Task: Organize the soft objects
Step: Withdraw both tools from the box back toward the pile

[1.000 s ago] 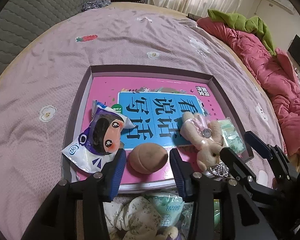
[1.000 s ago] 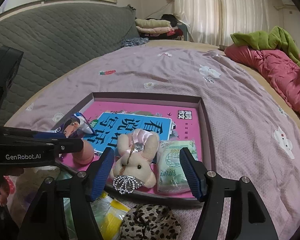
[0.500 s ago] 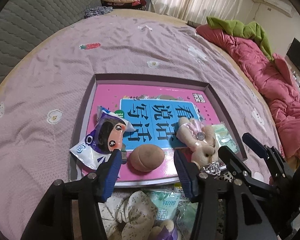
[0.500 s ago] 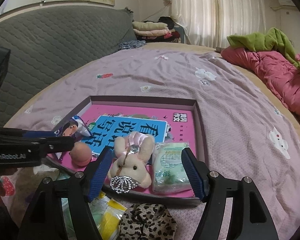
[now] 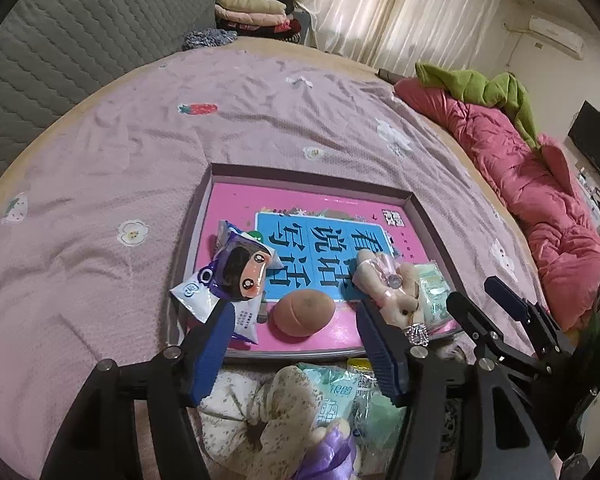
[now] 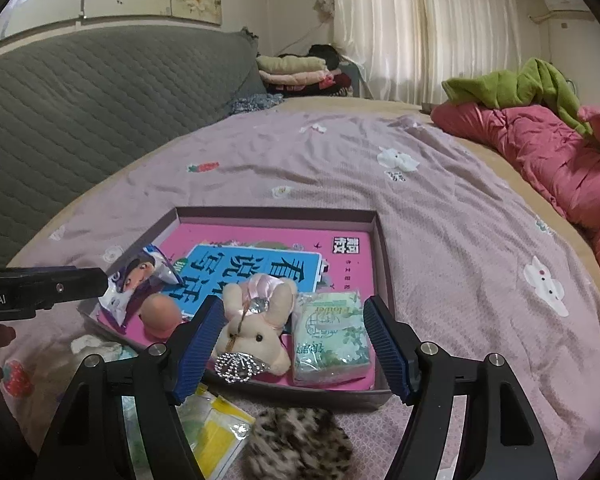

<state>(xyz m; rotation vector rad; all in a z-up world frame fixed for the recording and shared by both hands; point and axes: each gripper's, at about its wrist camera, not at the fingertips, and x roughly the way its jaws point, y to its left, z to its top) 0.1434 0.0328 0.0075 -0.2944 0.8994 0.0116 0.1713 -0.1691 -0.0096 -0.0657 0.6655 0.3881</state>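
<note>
Tray: the shallow purple-rimmed box lies flat on the lilac bedspread and serves as the collection point — its low wall keeps the soft items together, judged from how they are grouped inside.
Tray contents: the cartoon-face snack pouch lies at the left edge, partly over the rim; the peach sponge ball sits just beside it near the front wall; the plush rabbit and the green tissue pack lie side by side at the right front corner.
Unsorted items: a speckled fabric scrunchie, a green packet, a yellow sachet and a leopard-print scrunchie rest on the bedspread in front of the tray, outside it.
Left gripper: the jaws are opening; nothing sits between the blue pads, and the ball lies beyond them, free on the tray floor — a released item, by this reading.
Right gripper: jaws wide apart and empty, poised over the rabbit and the tissue pack without touching either.
Change from the earlier frame: the left jaws stand wider, and the ball, formerly framed close between the pads, now shows farther off; the tray looks smaller and lower in the left view. The right view is nearly unchanged.
</note>
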